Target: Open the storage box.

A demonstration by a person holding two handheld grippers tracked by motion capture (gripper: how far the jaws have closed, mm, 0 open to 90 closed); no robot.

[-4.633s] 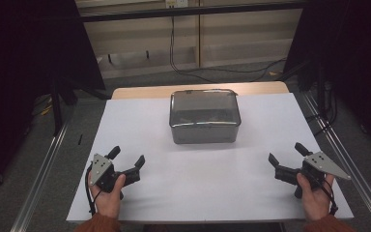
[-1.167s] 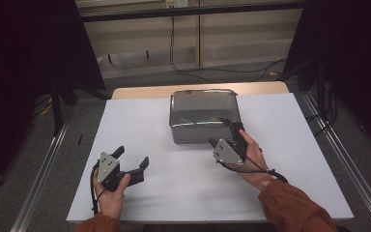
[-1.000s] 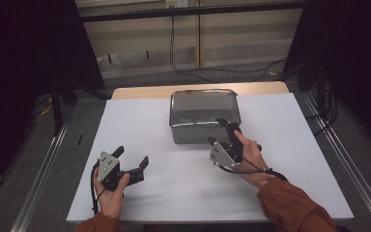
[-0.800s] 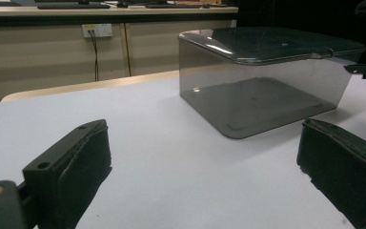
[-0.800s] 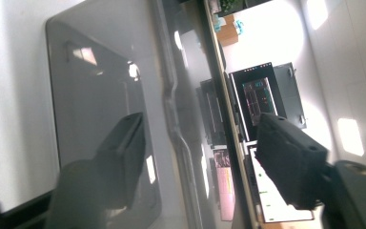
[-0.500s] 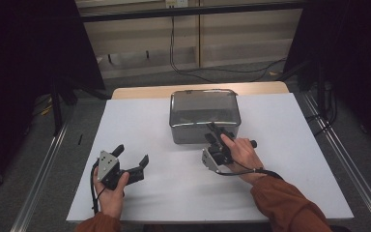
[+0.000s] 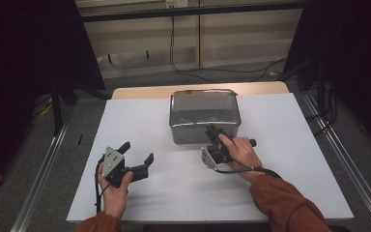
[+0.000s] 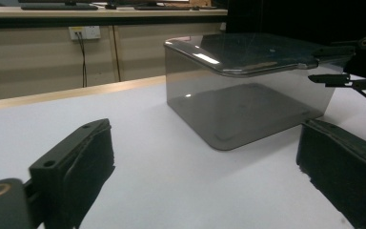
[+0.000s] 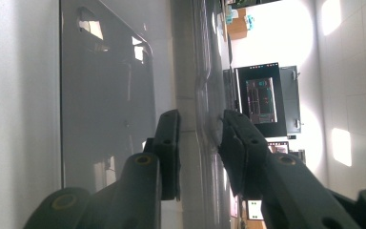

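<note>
The right gripper (image 7: 214, 133), jaws just closing, pinches the near rim of the grey box's (image 7: 204, 115) lid; the left gripper (image 7: 136, 153) rests on the tabletop (image 7: 280, 159), jaws spread.

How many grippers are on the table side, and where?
2. The left gripper hovers over the white board's near left; the right gripper has its jaws at the lidded metal container's front rim.

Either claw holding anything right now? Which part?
The right claw has just been closing over the near rim of the metal container's lid; actual pad contact can't be told. The left claw is open, holding nothing.
</note>
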